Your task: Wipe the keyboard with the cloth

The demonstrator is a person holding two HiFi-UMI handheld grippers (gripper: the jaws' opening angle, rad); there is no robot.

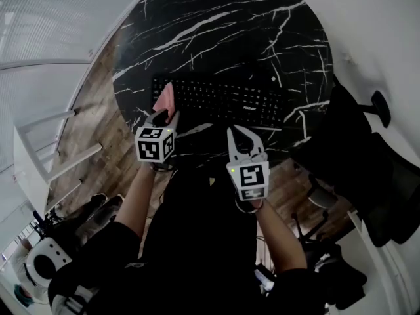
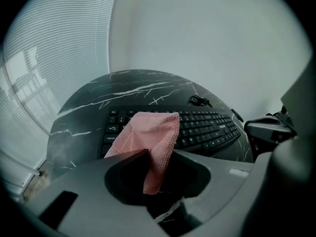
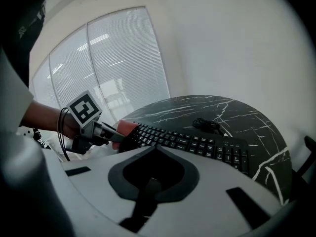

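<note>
The keyboard (image 1: pixel 230 101) lies on the table (image 1: pixel 216 31), near its front edge. The cloth (image 1: pixel 165 99) overlies the keyboard's left end. The chair (image 1: pixel 357 140) stands to the table's right.

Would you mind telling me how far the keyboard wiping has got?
Done: the pink cloth is picked up and clamped in the left tongs. In hand: it is held at the left end of the keyboard; whether it touches the keys is unclear. Left, apparently: the sweep across the remaining keys. The right tongs are open and empty near the table edge.

keyboard (image 1: pixel 230 100) left keys: hidden behind cloth (image 1: pixel 166 99) | black tangle (image 2: pixel 199 100), far on desk (image 1: pixel 216 25): too small to tell
</note>
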